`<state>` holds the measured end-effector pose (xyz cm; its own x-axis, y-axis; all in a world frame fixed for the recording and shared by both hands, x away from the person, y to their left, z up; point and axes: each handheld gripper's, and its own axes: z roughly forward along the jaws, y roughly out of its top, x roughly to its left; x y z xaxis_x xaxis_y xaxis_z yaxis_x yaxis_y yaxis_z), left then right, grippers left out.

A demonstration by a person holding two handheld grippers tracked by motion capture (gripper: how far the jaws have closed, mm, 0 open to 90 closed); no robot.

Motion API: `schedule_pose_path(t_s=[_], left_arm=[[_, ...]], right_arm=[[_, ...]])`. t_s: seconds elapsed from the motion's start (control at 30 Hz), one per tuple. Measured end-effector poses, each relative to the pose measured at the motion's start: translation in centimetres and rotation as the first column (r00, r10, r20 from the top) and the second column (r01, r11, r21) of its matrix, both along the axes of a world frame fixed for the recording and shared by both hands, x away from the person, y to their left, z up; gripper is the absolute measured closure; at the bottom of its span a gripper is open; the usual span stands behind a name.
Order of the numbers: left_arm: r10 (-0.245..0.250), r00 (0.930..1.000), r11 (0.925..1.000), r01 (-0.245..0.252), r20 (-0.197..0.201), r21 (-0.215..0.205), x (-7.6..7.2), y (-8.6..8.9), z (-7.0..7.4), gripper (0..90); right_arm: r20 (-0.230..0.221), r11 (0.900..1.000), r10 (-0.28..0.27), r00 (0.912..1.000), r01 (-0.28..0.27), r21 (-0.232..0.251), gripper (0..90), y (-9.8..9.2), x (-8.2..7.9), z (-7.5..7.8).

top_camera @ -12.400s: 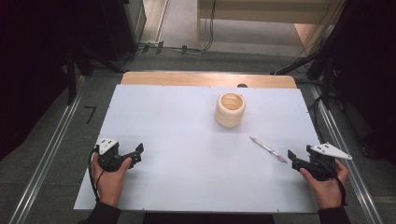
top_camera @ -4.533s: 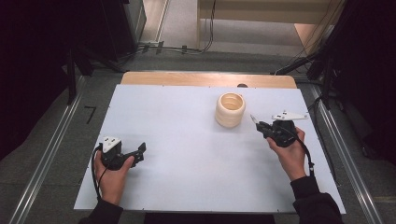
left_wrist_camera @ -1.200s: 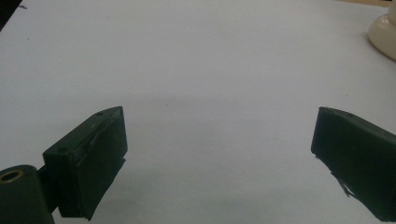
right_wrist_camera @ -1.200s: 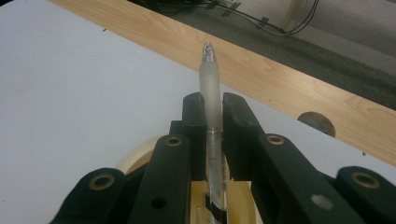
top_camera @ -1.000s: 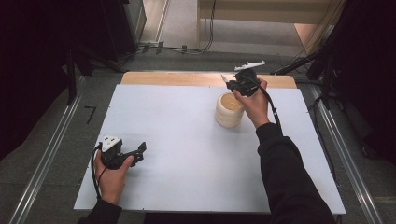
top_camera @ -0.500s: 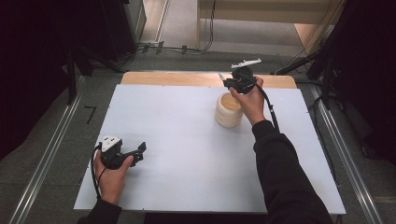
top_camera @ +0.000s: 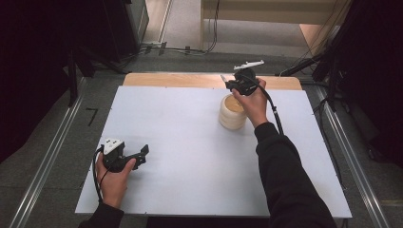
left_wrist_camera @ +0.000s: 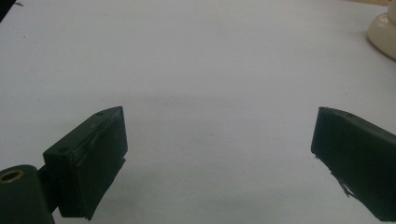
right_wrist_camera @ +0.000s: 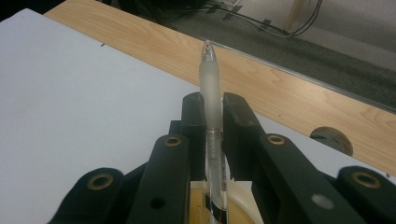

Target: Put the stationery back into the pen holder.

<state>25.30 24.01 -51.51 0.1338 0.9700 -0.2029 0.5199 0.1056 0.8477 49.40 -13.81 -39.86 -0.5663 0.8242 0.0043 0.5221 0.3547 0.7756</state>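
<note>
**Op 1:** High view first: my right gripper [top_camera: 227,83] is up over the far side of the table [top_camera: 190,190], just above the cream holder [top_camera: 233,112], and it's clamped on the pen [top_camera: 222,77]. I can barely make out the pen from up there, just a pale sliver at the tip.

**Op 2:** What's around it?

**Op 1:** Bare white surface mostly. Beyond the holder runs a wooden strip [top_camera: 166,80], then grey floor with cables [top_camera: 180,47]. Nothing stands between gripper and holder.

**Op 2:** Does the right gripper view add anything?

**Op 1:** Yes. There the pen [right_wrist_camera: 209,84] is clear and frosted, pinched between the two black jaws, its tip pointing toward the wooden strip [right_wrist_camera: 289,93], its lower end over the holder's [right_wrist_camera: 243,205] opening.

**Op 2:** And your left?

**Op 1:** My left gripper [top_camera: 141,154] rests near the left edge, jaws spread wide on nothing. Its own view catches the holder [left_wrist_camera: 384,32] at far right.
</note>
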Motion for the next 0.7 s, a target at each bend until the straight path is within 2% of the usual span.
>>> schedule_pose_path(t_s=[0.37,0.53,0.7], left_arm=[[-0.002,1.0000,1.0000,0.002,-0.002,-0.001,0.0,0.0,0.0,4.4],[-0.001,1.0000,1.0000,0.001,-0.002,0.001,0.0,0.0,0.0,4.4],[-0.001,1.0000,1.0000,0.001,-0.002,0.005,0.0,-0.1,0.0,4.4]], right_arm=[[-0.006,1.000,0.008,0.9999,-0.008,0.001,77.3,-0.3,-0.2,-0.1],[-0.008,0.999,0.012,0.9999,-0.012,0.030,75.9,-1.0,-0.7,-0.3],[-0.011,0.999,0.009,0.9999,-0.009,0.030,75.3,-1.7,-1.2,-0.5]])
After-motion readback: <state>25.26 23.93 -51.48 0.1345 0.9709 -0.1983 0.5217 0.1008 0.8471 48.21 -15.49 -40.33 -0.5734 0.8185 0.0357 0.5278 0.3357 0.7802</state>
